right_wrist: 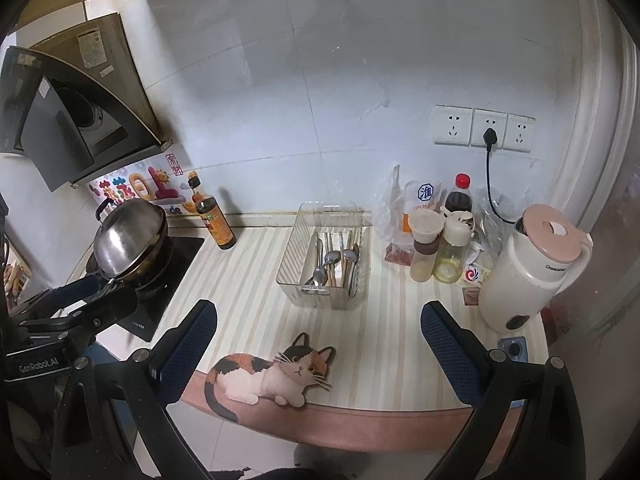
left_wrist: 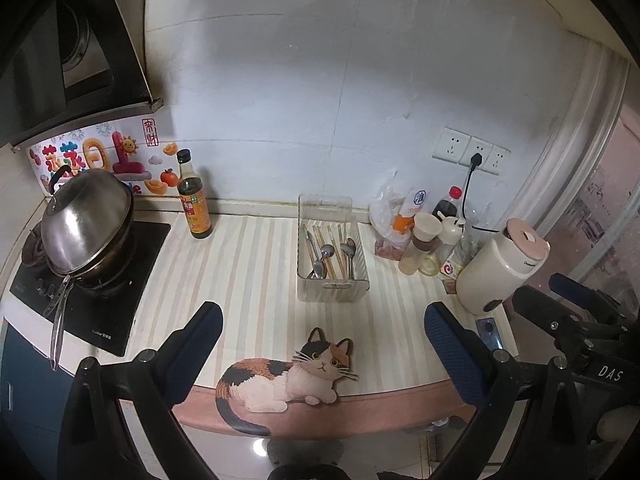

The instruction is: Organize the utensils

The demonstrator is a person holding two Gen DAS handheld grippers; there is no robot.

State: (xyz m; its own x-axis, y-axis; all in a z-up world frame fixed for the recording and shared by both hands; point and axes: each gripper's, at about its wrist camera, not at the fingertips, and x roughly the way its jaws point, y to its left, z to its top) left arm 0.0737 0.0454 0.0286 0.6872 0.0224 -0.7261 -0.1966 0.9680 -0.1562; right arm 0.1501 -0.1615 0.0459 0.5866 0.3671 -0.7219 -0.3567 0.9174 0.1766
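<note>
Both grippers, left gripper (left_wrist: 322, 320) and right gripper (right_wrist: 318, 318), hover with fingers apart, holding nothing, short of the cat mat (left_wrist: 288, 376). Beyond it, spoons (left_wrist: 326, 256) and chopsticks (left_wrist: 334, 254) already lie in the clear bin (left_wrist: 332, 294); the worktop shows no loose utensils, so little seems left.

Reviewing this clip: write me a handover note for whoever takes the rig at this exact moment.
Left gripper: open, empty, back at the counter's front edge.
Right gripper: open, empty, same stance.
Clear bin stands mid-counter; spoons and chopsticks lie mixed together inside it.
No utensil lies loose on the striped mat.
Done: utensils are in the bin.
Left: possibly sorting spoons from chopsticks; nothing is gripped yet.
</note>
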